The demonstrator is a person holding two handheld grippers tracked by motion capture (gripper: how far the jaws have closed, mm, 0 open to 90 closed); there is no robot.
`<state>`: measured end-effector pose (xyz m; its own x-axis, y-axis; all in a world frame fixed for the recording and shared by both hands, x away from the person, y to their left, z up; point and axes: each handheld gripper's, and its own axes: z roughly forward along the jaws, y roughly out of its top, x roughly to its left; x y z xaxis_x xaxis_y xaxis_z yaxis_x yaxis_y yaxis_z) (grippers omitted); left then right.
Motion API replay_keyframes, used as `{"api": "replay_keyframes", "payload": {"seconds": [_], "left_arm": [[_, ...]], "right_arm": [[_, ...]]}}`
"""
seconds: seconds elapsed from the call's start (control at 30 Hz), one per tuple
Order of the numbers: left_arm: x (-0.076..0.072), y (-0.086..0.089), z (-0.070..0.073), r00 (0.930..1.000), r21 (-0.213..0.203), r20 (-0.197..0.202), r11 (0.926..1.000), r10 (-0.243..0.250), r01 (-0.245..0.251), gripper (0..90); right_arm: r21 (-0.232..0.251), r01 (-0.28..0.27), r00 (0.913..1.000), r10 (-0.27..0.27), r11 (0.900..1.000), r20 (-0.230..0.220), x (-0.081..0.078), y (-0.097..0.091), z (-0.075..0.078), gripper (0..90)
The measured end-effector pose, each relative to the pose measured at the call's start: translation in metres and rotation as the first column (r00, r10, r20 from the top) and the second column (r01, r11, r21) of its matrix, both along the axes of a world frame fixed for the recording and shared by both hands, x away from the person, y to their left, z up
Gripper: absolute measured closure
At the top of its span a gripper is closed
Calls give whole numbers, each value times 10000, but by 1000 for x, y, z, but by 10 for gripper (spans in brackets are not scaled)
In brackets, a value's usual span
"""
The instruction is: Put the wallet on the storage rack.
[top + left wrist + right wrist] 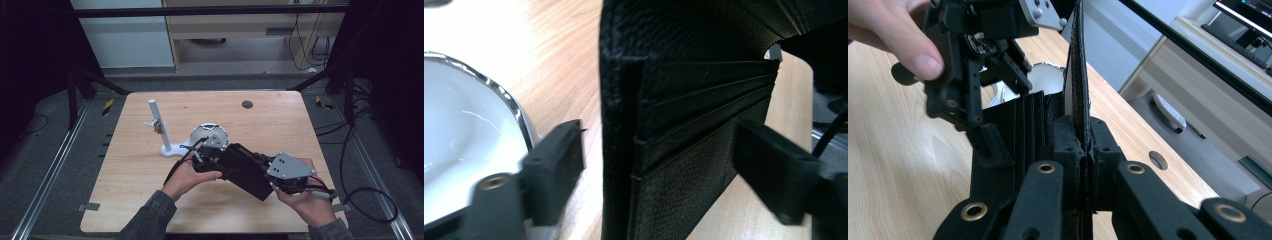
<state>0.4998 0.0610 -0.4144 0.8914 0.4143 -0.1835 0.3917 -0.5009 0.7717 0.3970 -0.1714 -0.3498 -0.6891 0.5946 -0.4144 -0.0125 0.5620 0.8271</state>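
Your right tongs (1083,145) are clamped shut on one flap of a black wallet (245,170), the thin leather edge standing pinched between the two pads in the lower middle of the right gripper view. In the high view the wallet hangs above the wooden surface (280,120), just right of centre in the frame, stretched open between your two hands.

Your left tongs (659,165) sit around the other flap. In the left gripper view the wallet's card slots (704,110) fill the middle of the frame, with one pad (556,170) at lower left and the other pad (774,170) at lower right. The right-hand pad lies against the leather, but a strip of wood shows between the left-hand pad and the wallet, so these tongs are open and not pressing.

A white bowl (209,134) with a shiny rim rests on the surface just beyond your left hand (187,177), near the centre of the high view. A white stand (161,130) with an upright post is to the left of the bowl. Your right hand (307,200) is at the lower right of that frame.
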Motion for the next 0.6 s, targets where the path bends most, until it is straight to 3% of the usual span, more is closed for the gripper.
{"api": "replay_keyframes", "payload": {"seconds": [0.07,0.27,0.43,0.47,0.6], "left_arm": [[1,1,0,9995,-147,-220,9997,-214,211,328],[-3,2,5,9978,-184,-298,9981,-585,580,554],[-5,8,11,9987,-443,-321,9982,-408,393,691],[-4,11,14,9984,-767,-428,9965,-370,336,729],[-4,16,18,9994,-666,-298,9977,-168,148,785]], "right_arm": [[43,-9,10000,9,10000,32,-1,-1,1,852],[30,-124,9999,124,9999,5,-2,-1,-3,851],[-19,-103,9999,103,9999,-64,-1,-3,-7,850],[-41,-100,9999,100,9999,-5,-2,-3,-9,850],[-223,-73,10000,72,9997,-30,-1,-3,-14,850]]}}
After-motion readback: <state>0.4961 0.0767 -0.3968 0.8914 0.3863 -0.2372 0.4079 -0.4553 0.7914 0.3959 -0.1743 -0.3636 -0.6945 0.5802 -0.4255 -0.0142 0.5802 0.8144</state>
